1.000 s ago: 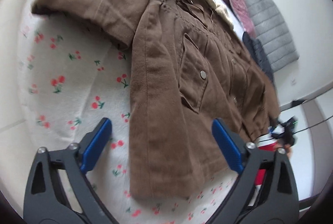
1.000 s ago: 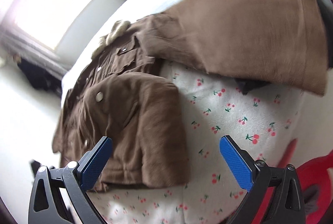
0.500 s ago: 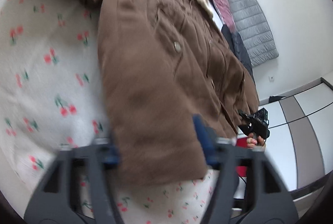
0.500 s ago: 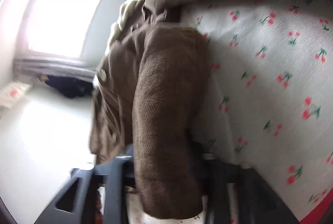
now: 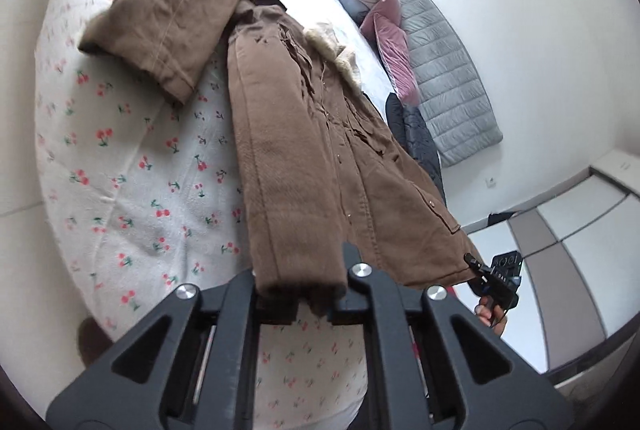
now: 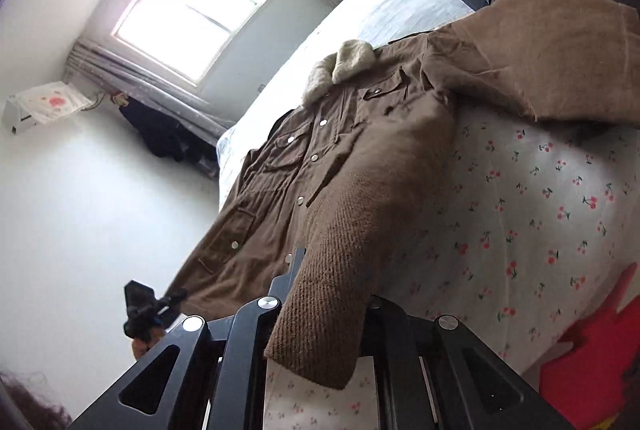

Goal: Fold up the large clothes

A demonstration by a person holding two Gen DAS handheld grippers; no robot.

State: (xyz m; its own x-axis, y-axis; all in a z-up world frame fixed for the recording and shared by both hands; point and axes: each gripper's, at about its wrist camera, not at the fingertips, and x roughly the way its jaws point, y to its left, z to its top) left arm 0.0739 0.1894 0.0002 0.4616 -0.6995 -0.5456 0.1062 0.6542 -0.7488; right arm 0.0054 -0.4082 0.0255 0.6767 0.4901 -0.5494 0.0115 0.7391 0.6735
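A large brown coat point(image 5: 304, 150) with a cream fleece collar point(image 5: 336, 46) lies on a bed with a cherry-print sheet point(image 5: 132, 174). My left gripper point(image 5: 300, 294) is shut on the coat's hem corner and holds it raised off the sheet. One sleeve point(image 5: 172, 26) lies spread to the left. In the right wrist view the coat point(image 6: 320, 182) shows its snap buttons and collar point(image 6: 340, 70). My right gripper point(image 6: 320, 326) is shut on the other hem corner, which drapes over its fingers. The other sleeve point(image 6: 560, 58) lies to the right.
Folded blankets and pink cushions point(image 5: 380, 22) and a dark puffer jacket point(image 5: 416, 134) lie at the far side of the bed. A grey quilted mat point(image 5: 444, 70) leans on the wall. A window point(image 6: 192, 10) is behind. A red item point(image 6: 580, 362) sits by the bed edge.
Both grippers went from open above the coat to shut on its hem corners. They have lifted the hem off the sheet.
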